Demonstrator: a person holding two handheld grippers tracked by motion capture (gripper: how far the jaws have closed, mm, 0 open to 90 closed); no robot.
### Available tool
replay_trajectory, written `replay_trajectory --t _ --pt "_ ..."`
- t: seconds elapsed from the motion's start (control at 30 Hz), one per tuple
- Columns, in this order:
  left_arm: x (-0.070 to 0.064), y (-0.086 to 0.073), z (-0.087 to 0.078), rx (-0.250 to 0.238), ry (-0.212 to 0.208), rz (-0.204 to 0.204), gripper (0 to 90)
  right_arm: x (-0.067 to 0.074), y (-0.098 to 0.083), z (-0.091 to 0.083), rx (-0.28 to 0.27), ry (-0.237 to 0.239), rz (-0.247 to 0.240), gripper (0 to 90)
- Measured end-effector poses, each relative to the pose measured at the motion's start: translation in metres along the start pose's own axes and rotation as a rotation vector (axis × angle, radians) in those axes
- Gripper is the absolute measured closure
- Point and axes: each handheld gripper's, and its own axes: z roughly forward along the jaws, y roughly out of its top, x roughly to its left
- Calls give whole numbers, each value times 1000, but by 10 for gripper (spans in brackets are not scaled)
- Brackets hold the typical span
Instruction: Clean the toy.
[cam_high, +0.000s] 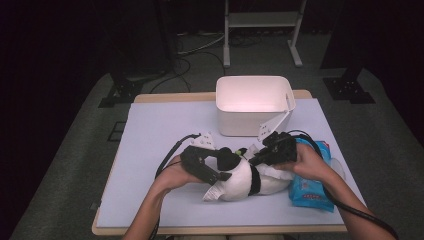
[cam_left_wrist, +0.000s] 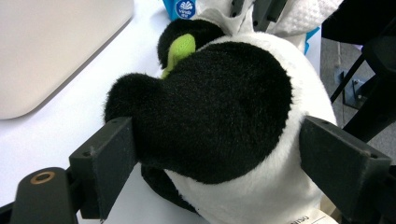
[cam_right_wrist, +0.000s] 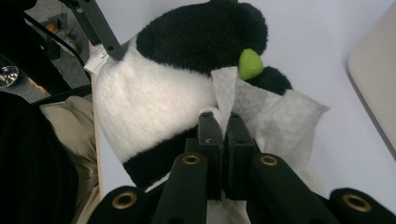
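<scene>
Right gripper view: the right gripper (cam_right_wrist: 223, 140) has its jaws pinched tight on a white wet wipe (cam_right_wrist: 261, 116), laid against the plush penguin (cam_right_wrist: 149, 98), apparently to clean it. The left gripper (cam_left_wrist: 219, 154) clamps the toy's black-and-white body from both sides, steadying it on the table (cam_high: 150, 130) near the white bin (cam_high: 252, 102) and the wipes pack (cam_high: 312, 185).
</scene>
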Motion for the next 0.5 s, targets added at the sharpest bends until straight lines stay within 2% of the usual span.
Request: replay_trajectory --t 0.23,0.5 --pt "-1 4 2 9 7 7 135 -5 -12 -13 -20 -21 15 870" --pt "-1 6 0 13 8 10 135 -12 -31 -33 -57 -51 58 870"
